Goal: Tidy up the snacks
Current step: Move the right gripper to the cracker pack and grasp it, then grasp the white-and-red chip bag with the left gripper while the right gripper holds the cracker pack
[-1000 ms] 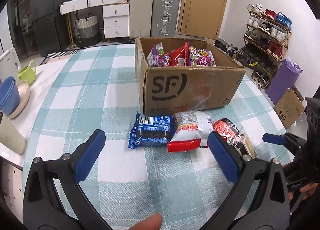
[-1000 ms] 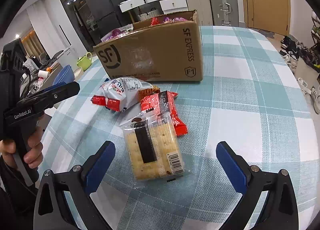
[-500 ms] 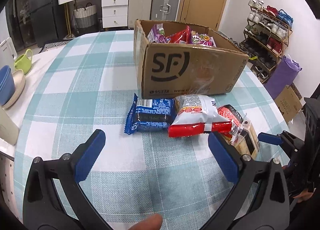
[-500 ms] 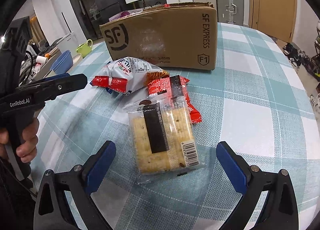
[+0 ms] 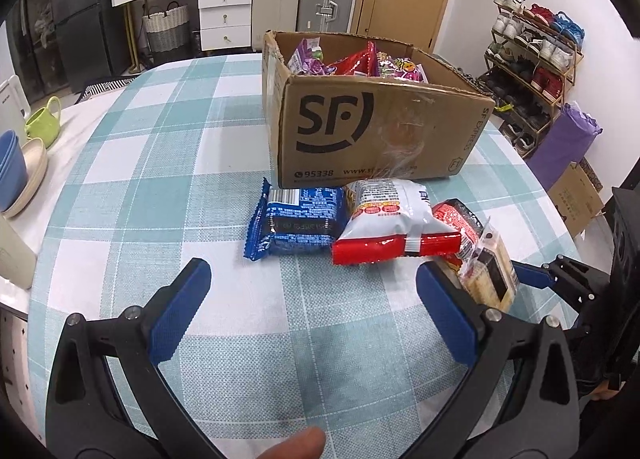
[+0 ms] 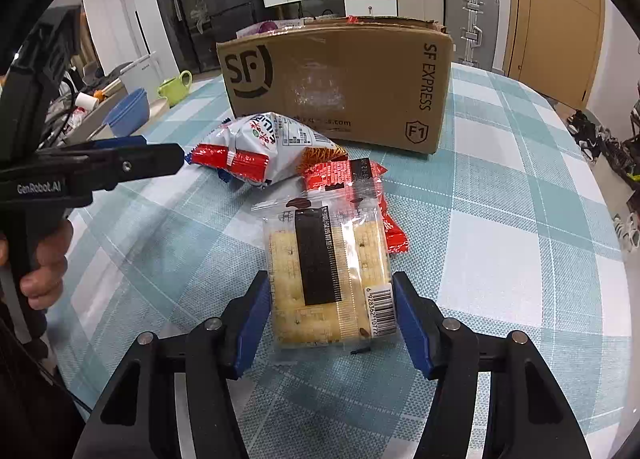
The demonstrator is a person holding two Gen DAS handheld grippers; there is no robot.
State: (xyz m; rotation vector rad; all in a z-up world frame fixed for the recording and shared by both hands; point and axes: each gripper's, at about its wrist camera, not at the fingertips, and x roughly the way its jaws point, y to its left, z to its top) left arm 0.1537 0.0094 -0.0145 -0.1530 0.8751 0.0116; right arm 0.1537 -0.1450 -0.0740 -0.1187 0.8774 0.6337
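A clear cracker pack (image 6: 328, 271) lies flat on the checked tablecloth, and my right gripper (image 6: 328, 311) is closing on it, its blue pads touching the pack's two long sides. In the left wrist view the same cracker pack (image 5: 488, 275) sits at the right, beside the right gripper's tip (image 5: 536, 279). A red packet (image 6: 348, 175), a white-and-red bag (image 5: 392, 219) and a blue cookie pack (image 5: 300, 223) lie in front of the open SF cardboard box (image 5: 380, 131), which holds several snack bags. My left gripper (image 5: 312, 307) hangs open over bare cloth, holding nothing.
Stacked bowls (image 5: 16, 171), a green cup (image 5: 44, 119) and a cream container (image 5: 12, 255) stand along the table's left edge. The round table (image 6: 520, 219) drops off at the right toward a shoe rack (image 5: 532, 51). A hand (image 6: 44, 271) grips the left tool's handle.
The right gripper's jaws went from wide open to closed in on the cracker pack's sides. The left gripper stayed open and hardly moved.
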